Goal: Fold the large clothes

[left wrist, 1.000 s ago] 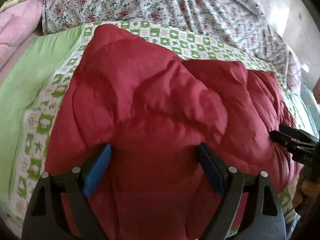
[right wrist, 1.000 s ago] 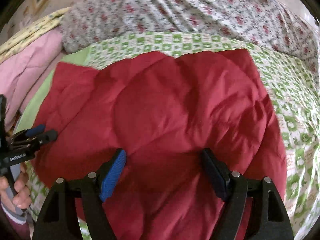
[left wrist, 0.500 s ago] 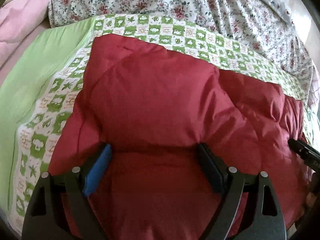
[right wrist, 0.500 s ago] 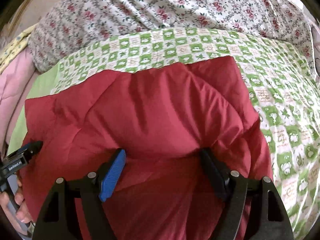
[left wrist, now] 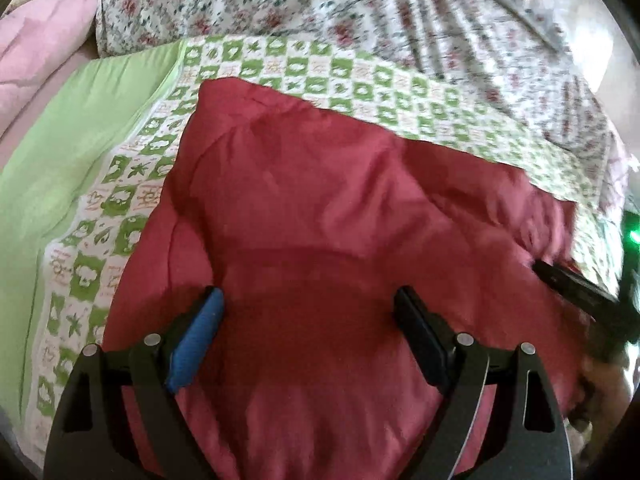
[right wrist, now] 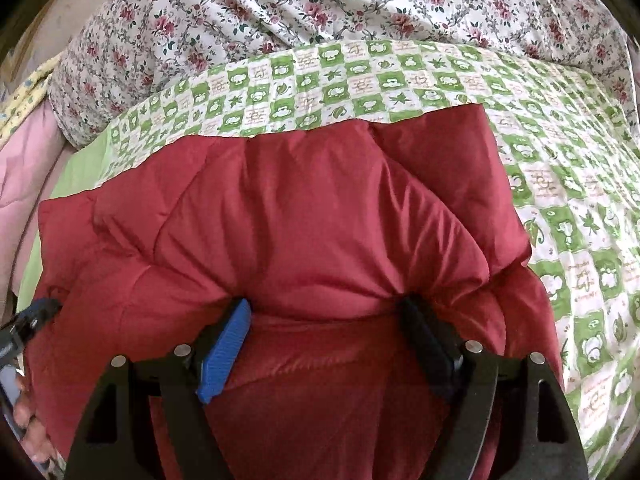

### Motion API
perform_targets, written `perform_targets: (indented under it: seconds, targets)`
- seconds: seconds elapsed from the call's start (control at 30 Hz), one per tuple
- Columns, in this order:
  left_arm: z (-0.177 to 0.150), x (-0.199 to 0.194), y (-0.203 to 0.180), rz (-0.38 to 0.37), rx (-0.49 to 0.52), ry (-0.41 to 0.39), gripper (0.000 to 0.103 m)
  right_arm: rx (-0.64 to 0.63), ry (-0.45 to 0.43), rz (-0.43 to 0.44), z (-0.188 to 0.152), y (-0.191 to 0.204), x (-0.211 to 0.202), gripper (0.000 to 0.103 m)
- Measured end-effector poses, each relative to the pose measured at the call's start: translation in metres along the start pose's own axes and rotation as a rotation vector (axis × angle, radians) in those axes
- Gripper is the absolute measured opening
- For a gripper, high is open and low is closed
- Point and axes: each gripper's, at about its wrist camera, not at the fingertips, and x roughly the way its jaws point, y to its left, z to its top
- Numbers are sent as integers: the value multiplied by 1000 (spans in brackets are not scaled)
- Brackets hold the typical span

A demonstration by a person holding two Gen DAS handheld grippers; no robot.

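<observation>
Left wrist view first: the left gripper [left wrist: 308,312] hangs with its jaws spread wide over the red padded garment [left wrist: 320,216], the blue pad [left wrist: 198,344] at 8 o'clock and the black pad [left wrist: 420,336] at 4 o'clock. The puffy red cloth bulges between them, and whether the pads press on it I cannot tell. The garment lies across the green checked sheet [left wrist: 400,92], which shows from 9 o'clock round to 2 o'clock. A floral quilt [left wrist: 320,8] is heaped at 12 o'clock, pink bedding [left wrist: 44,40] at 10 o'clock. The right gripper's black tip [left wrist: 568,284] shows at 3 o'clock at the garment's edge.

Right wrist view now: the right gripper [right wrist: 326,320] has just been opening, red padding bulging between its spread jaws; whether it grips I cannot tell. The left gripper [right wrist: 36,316] peeks in at 9 o'clock, a hand [right wrist: 32,428] below it.

No containers in either view.
</observation>
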Motion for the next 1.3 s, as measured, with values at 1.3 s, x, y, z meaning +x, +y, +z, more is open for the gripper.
perform_targets:
  seconds: [1.3]
  targets:
    - [-71,-30,-17,35,94,8,93,-137,-92,-42,-105,21,-66,92]
